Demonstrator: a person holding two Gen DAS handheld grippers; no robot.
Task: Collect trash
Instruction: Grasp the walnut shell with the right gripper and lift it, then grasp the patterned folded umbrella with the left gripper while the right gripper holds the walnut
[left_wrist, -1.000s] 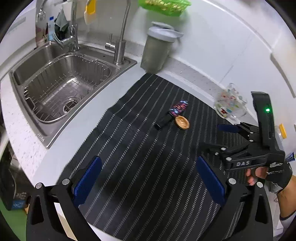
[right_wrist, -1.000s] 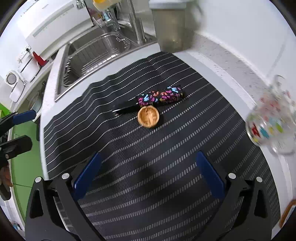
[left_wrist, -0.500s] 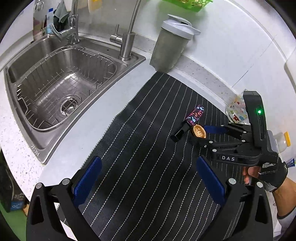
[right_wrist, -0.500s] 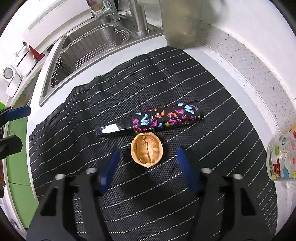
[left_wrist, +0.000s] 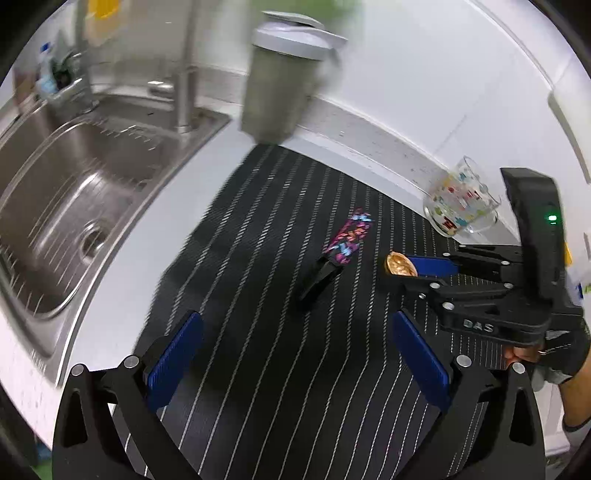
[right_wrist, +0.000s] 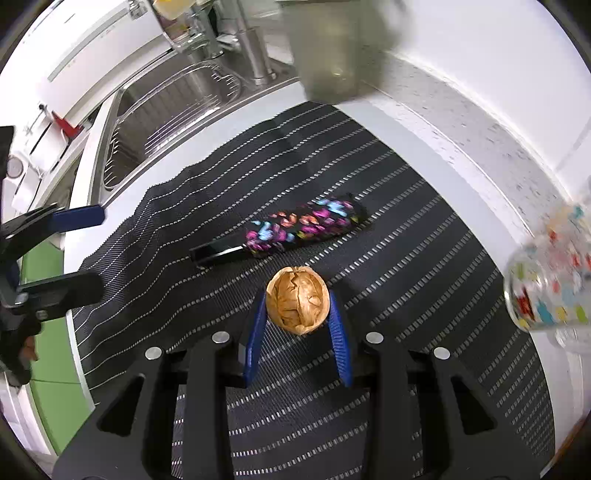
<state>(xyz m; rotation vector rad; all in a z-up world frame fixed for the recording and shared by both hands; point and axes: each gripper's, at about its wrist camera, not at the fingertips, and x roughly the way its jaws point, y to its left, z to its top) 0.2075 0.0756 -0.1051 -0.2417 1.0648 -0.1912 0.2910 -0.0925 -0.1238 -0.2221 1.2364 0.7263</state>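
Observation:
A brown walnut shell half (right_wrist: 297, 305) sits between the blue pads of my right gripper (right_wrist: 297, 314), which is shut on it just above the black striped mat (right_wrist: 406, 258). In the left wrist view the same shell (left_wrist: 400, 264) shows at the tip of the right gripper (left_wrist: 413, 271). A grey lidded trash bin (left_wrist: 284, 79) stands at the back against the wall; it also shows blurred in the right wrist view (right_wrist: 332, 55). My left gripper (left_wrist: 295, 354) is open and empty over the mat's near part.
A knife with a colourful patterned handle (right_wrist: 291, 232) lies on the mat beyond the shell. A patterned glass mug (left_wrist: 460, 203) stands at the right by the wall. A steel sink (left_wrist: 74, 184) with a faucet is at the left.
My right gripper has closed on the walnut shell and lifted it slightly off the mat. The left gripper has swung a little, with the view blurred.

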